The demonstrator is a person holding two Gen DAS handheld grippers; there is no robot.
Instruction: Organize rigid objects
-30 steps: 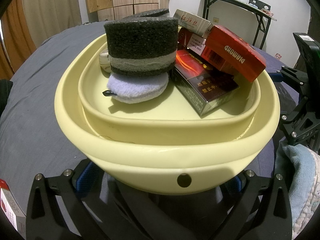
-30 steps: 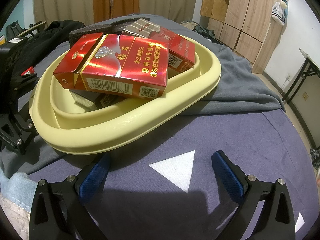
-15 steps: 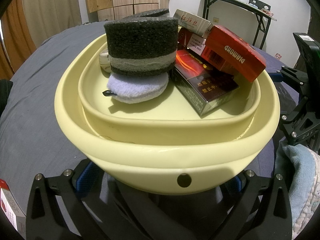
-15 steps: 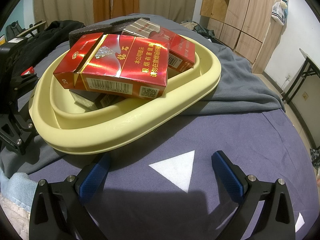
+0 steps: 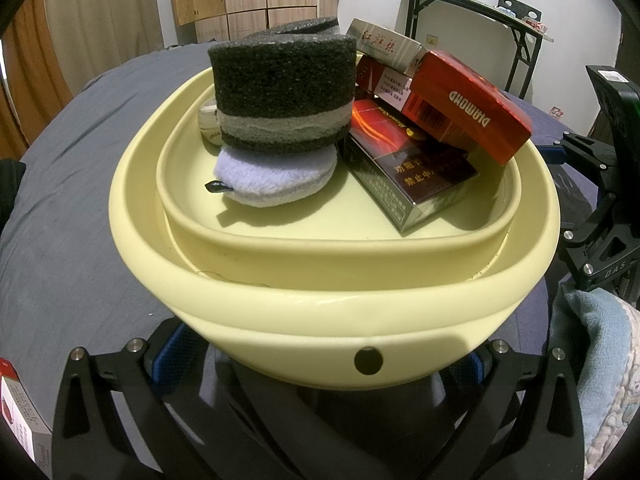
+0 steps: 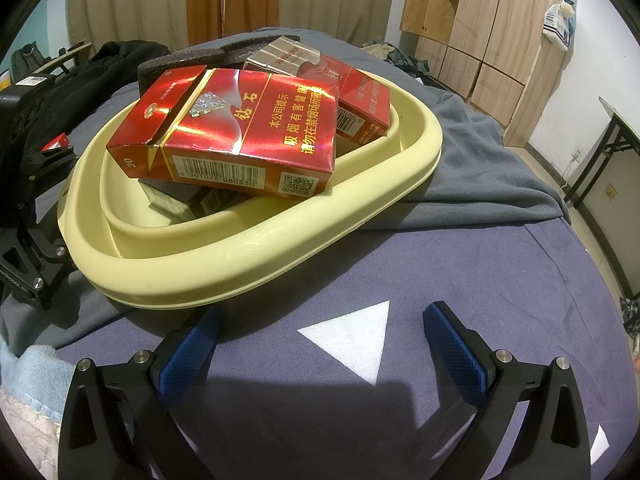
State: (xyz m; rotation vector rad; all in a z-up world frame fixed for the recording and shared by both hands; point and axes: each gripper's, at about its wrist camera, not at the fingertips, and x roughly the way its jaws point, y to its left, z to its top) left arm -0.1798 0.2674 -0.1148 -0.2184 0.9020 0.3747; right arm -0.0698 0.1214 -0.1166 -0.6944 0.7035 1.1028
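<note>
A pale yellow basin (image 5: 332,308) with a shallower yellow tray nested inside stands on the bed. In it are a dark foam block (image 5: 284,96) on a pale blue puff (image 5: 276,180), a small white jar behind them, and several cigarette packs, among them a red Diamond pack (image 5: 464,108) and a dark red pack (image 5: 408,172). My left gripper (image 5: 324,360) is open, its blue pads on either side of the basin's near wall. My right gripper (image 6: 320,344) is open over the bedding, just short of the basin (image 6: 256,264). The red pack (image 6: 240,132) lies topmost there.
A loose cigarette pack (image 5: 16,412) lies at the lower left. A light blue towel (image 5: 600,360) is at the right. Grey blanket (image 6: 480,160) and purple sheet with a white triangle (image 6: 352,336) cover the bed. A folding table (image 5: 472,4) and wardrobe (image 6: 480,40) stand beyond.
</note>
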